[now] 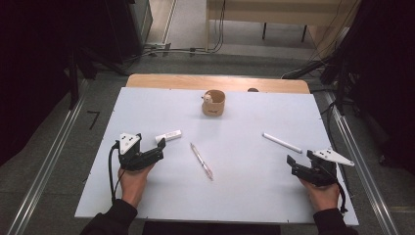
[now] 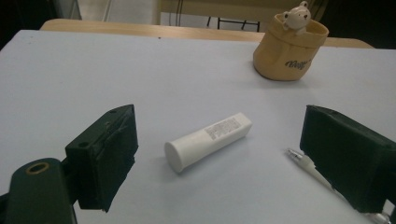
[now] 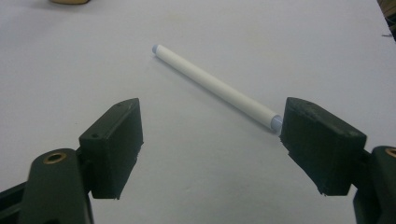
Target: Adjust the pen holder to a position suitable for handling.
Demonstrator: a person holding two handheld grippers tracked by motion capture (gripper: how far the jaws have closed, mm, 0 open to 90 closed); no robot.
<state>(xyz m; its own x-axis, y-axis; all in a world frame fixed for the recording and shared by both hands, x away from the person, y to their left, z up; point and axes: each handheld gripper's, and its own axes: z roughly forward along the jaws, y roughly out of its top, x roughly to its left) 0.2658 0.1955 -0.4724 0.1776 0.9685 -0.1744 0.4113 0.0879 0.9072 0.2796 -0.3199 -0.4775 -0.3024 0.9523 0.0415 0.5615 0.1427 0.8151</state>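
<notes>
Left gripper [image 1: 157, 147] is resting low at the left of the white worktop [image 1: 244, 196], jaws standing wide apart and grasping nothing. Just beyond its tips a small white tube [image 1: 168, 135] is lying flat on the worktop; in the left gripper view this tube [image 2: 208, 139] is sitting between the two spread jaws but ahead of them, touching neither, flat cap end toward the camera. Right of the tube, a clear pen [image 1: 201, 160] is lying diagonally near the worktop's middle; its tip end is showing beside the right-hand jaw in the left gripper view [image 2: 308, 168]. Farther back, a tan cup with a small bear figure on its rim [image 1: 214, 102] is standing upright, well apart from both grippers. To the right, a white marker [image 1: 282, 142] is lying diagonally. Right gripper [image 1: 299, 161] is resting at the right of the worktop, jaws released and wide, holding nothing; in the right gripper view the marker's [image 3: 215, 86] near end is sitting just beside the right-hand jaw, contact not discernible.
</notes>
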